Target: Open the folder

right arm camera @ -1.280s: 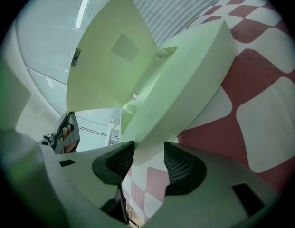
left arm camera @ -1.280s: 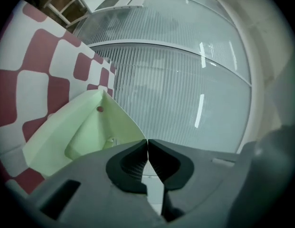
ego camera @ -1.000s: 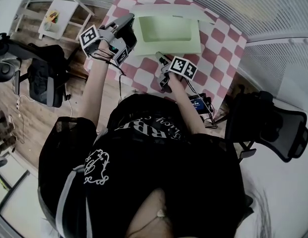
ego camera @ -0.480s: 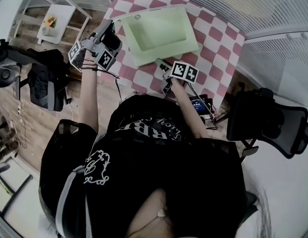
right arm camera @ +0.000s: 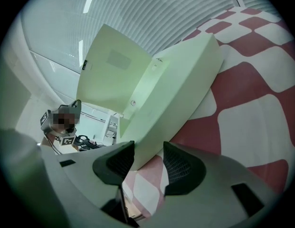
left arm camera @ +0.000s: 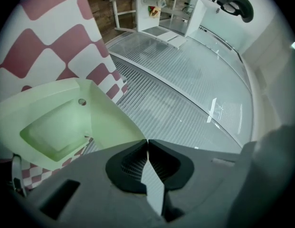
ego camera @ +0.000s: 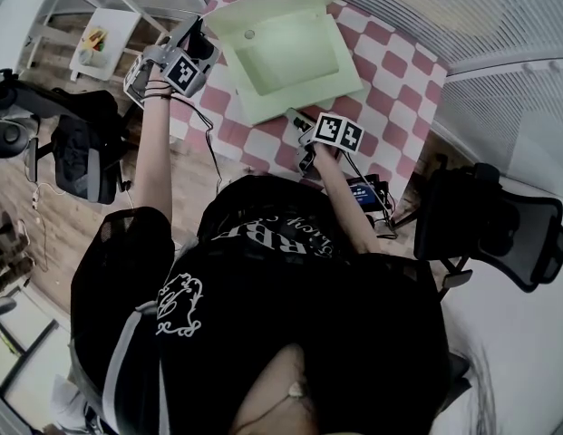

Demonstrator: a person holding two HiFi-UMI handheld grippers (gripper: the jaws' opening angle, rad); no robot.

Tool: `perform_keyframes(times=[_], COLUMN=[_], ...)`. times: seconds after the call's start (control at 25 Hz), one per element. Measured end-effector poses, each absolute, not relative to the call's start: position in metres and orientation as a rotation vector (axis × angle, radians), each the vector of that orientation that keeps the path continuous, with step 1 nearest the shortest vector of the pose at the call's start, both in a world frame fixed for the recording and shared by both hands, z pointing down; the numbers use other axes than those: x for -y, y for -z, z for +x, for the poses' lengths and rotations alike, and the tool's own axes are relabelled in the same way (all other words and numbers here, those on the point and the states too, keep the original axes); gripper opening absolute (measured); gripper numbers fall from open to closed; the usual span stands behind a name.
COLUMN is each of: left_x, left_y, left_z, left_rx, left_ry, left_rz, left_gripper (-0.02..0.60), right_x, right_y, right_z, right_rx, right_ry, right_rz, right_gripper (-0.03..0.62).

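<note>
The right gripper (right arm camera: pixel 147 152) is held with its fingers apart, the near corner of the pale green plastic folder (ego camera: pixel 290 57) lying between them. The folder is set on the red-and-white checked desk (ego camera: pixel 390 75). Its flap (ego camera: pixel 272 3) is raised, one corner pinched by the closed fingers of the left gripper (left arm camera: pixel 147 141)

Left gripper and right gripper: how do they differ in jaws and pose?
The left gripper has its jaws shut on a corner of the raised cover. The right gripper has its jaws apart, with the near corner of the base between them. The left gripper points level; the right gripper slants down toward the checkered table. Both are at the same light green folder.
</note>
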State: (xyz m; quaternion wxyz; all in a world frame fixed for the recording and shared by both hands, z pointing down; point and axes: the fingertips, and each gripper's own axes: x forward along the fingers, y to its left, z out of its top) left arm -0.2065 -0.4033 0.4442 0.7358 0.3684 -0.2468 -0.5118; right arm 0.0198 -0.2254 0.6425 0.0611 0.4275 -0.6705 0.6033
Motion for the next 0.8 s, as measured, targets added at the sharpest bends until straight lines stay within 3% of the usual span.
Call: perform_keyframes(times=[0.8], left_x=[0.525], left_y=[-0.453], left_z=[-0.248], left_rx=[0.952], left_ry=[0.952], left_rz=[1.178], left_gripper=[0.109], right_x=[0.226], right_y=[-0.644], right_z=[0.017], right_rx=[2.033], right_ry=[-1.851], right_rz=[1.265], right_gripper=[0.187])
